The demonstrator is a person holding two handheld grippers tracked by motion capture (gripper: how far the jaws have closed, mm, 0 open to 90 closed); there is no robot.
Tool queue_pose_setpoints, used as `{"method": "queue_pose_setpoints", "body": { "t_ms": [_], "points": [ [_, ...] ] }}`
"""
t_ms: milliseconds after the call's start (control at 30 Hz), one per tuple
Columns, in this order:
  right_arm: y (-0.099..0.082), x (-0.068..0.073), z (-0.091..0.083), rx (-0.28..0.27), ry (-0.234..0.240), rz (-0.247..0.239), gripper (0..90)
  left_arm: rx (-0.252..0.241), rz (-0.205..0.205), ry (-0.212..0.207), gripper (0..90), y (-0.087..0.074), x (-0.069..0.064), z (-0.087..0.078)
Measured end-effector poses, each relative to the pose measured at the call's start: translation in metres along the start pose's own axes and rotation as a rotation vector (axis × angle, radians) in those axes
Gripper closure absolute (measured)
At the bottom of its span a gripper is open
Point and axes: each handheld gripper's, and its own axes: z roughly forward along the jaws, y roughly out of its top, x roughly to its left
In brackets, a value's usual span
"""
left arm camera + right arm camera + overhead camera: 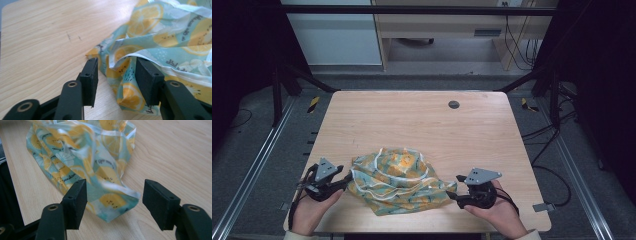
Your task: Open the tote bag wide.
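A crumpled lemon-print cloth [399, 180] lies near the front edge of a pale wooden surface [412, 120]; a round grommet [454, 104] sits toward its far edge, with grey floor and dark frame rails around. The left tool [346, 181] and the right tool [452, 192] flank the cloth, each spread, fabric between the jaws but unpinched.

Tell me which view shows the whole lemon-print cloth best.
The high view: the lemon-print cloth lies crumpled on the table with its full outline visible, between the left gripper and the right gripper. The left gripper view shows one folded edge between open jaws; the right gripper view shows a blurred corner between its open jaws.
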Motion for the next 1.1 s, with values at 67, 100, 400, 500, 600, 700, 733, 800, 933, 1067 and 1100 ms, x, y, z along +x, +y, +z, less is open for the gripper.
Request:
{"method": "queue_pose_setpoints", "body": {
  "t_ms": [67, 100, 400, 500, 600, 700, 733, 800, 933, 1067, 1100],
  "points": [
    [0.001, 0.0, -0.002, -0.001, 0.002, 0.002, 32.9, -0.008, -0.02, -0.005, 56.2, 0.0, 0.005, -0.004],
    [0.001, 0.0, -0.004, -0.008, 0.005, 0.002, 32.4, -0.016, -0.033, -0.005, 56.2, 0.0, 0.007, -0.005],
    [0.004, -0.005, -0.021, -0.047, 0.034, 0.039, 31.9, -0.096, -0.085, -0.039, 62.3, 0.004, 0.012, -0.023],
    [0.014, -0.006, -0.024, -0.069, 0.043, 0.033, 37.6, -0.108, -0.037, -0.063, 62.0, 0.013, 0.0, -0.026],
    [0.025, -0.004, -0.022, -0.083, 0.046, 0.014, 41.1, -0.13, -0.01, -0.122, 60.6, 0.019, -0.015, -0.026],
    [0.044, 0.001, -0.013, -0.069, 0.067, -0.03, 47.7, -0.124, 0.025, -0.17, 58.8, 0.023, -0.034, -0.02],
    [0.05, 0.004, -0.009, -0.061, 0.074, -0.051, 50.3, -0.115, 0.044, -0.183, 58.2, 0.023, -0.04, -0.017],
    [0.063, 0.01, 0.001, -0.047, 0.1, -0.087, 55.2, -0.096, 0.087, -0.205, 56.1, 0.024, -0.052, -0.009],
    [0.085, 0.022, 0.022, -0.029, 0.135, -0.157, 64.4, -0.041, 0.162, -0.235, 50.8, 0.021, -0.069, 0.007],
    [0.095, 0.027, 0.045, 0.002, 0.153, -0.188, 66.5, 0.005, 0.22, -0.252, 45.5, 0.017, -0.079, 0.017],
    [0.095, 0.028, 0.049, 0.01, 0.154, -0.184, 66.4, 0.01, 0.224, -0.257, 44.5, 0.017, -0.08, 0.019]
  ]
}}
